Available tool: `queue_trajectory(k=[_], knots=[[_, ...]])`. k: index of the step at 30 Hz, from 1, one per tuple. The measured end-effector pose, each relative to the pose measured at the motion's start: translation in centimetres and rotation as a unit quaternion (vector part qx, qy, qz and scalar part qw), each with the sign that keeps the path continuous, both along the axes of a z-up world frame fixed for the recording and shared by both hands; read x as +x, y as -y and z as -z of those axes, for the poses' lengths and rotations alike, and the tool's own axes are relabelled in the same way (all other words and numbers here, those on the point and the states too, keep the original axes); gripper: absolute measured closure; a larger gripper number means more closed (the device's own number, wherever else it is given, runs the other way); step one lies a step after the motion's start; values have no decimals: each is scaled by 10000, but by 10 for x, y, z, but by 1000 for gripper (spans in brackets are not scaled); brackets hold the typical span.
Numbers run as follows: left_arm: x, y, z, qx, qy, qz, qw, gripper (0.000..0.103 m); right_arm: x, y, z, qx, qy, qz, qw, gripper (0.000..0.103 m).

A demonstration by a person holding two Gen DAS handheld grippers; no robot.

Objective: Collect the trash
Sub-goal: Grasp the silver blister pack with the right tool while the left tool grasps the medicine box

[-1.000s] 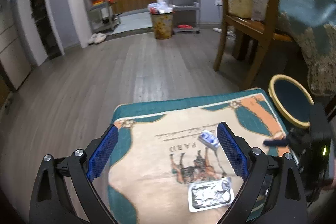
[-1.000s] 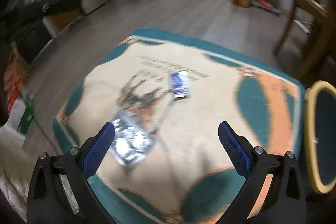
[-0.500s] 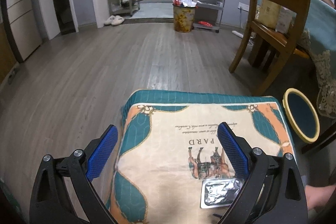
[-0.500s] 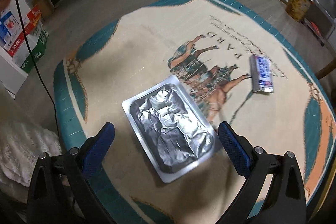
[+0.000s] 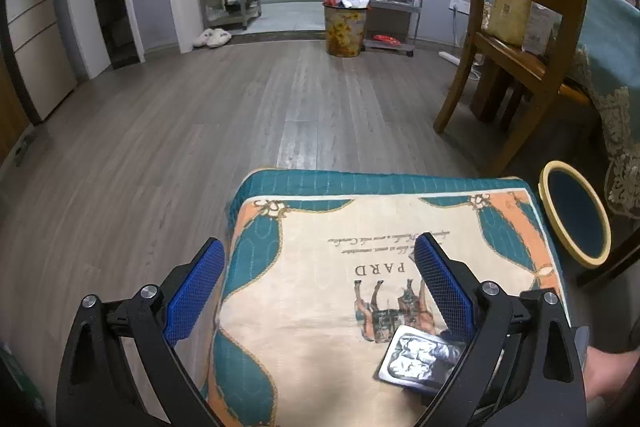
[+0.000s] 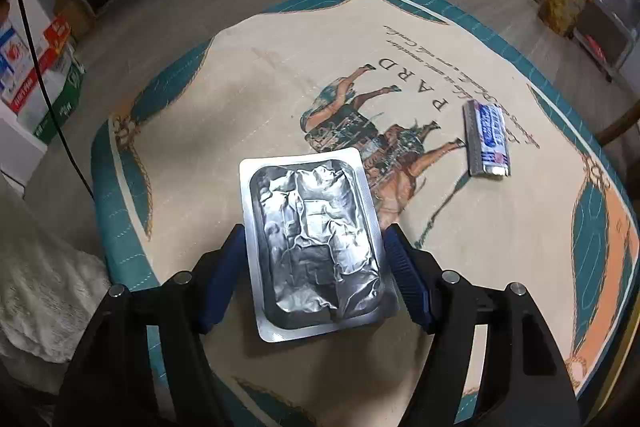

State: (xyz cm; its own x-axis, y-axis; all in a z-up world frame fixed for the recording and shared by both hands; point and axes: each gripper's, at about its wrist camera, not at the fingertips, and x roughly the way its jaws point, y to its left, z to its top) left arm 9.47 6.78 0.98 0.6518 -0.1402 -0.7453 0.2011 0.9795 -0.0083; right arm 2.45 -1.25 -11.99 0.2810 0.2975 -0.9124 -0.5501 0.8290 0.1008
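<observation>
Foil tray (image 6: pixel 314 243): one crumpled silver tray, rectangular, lay flat on the patterned cloth of the desk (image 6: pixel 248 75), near the edge closest to the right tool (image 6: pixel 314 259). Its long axis ran nearly in line with the tool's forward reach, its short side across the jaws, near end set between the two blue pads (image 6: pixel 408 283). The pads stood at or just beside the tray's flanged long edges; whether they had begun to press could not be told, and the rim showed no fresh buckling. The gap was narrow, roughly the width of the tray. Judgement: the right tool was the nearer by far, and the coming move turned on squeezing across the short width. Thin foil would likely deform under pressure, so a light grip low on the flange seemed called for. Wrapper (image 6: pixel 488 137): one small blue-and-white packet, lay well apart, ahead and to the right of the tray, untouched. Left tool (image 5: pixel 316 291): jaws wide, empty, hung over the desk's other side with the tray seen low and right behind its right finger. Round bin (image 5: pixel 576 213): yellow-rimmed, stood beside the desk, probable destination.
</observation>
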Motion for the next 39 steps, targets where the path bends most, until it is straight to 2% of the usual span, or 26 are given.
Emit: queue_trajectory(k=[6, 10, 14, 18, 21, 24, 32, 36, 37, 39], knots=[[2, 8, 3, 15, -32, 31, 10000, 8, -2, 27, -29, 136, 193, 321, 9992, 35], [7, 22, 7, 138, -62, 92, 9998, 8, -3, 57, -51, 4, 307, 743, 9968, 35], [16, 39, 20, 197, -166, 85, 9996, 8, -7, 95, -87, -145, 382, 1168, 9923, 35], [24, 63, 42, 458, -217, 30, 9987, 8, -21, 136, -114, -322, 634, 1526, 9857, 35], [30, 82, 62, 574, -337, 59, 9978, 8, -21, 171, -115, -2, 573, 2118, 9756, 35], [35, 102, 83, 755, -514, 186, 9956, 8, -16, 195, -115, 125, 578, 2447, 9678, 35], [37, 141, 122, 840, -883, 580, 9909, 8, -11, 224, -107, 308, 494, 2816, 9577, 35], [42, 146, 136, 859, -1122, 478, 9888, 9, -13, 223, -110, 300, 602, 2778, 9583, 35], [44, 146, 139, 835, -1200, 420, 9884, 10, -15, 223, -111, 286, 626, 2770, 9584, 35], [47, 145, 144, 739, -1319, 354, 9879, 25, -17, 224, -112, 256, 649, 2763, 9585, 35]])
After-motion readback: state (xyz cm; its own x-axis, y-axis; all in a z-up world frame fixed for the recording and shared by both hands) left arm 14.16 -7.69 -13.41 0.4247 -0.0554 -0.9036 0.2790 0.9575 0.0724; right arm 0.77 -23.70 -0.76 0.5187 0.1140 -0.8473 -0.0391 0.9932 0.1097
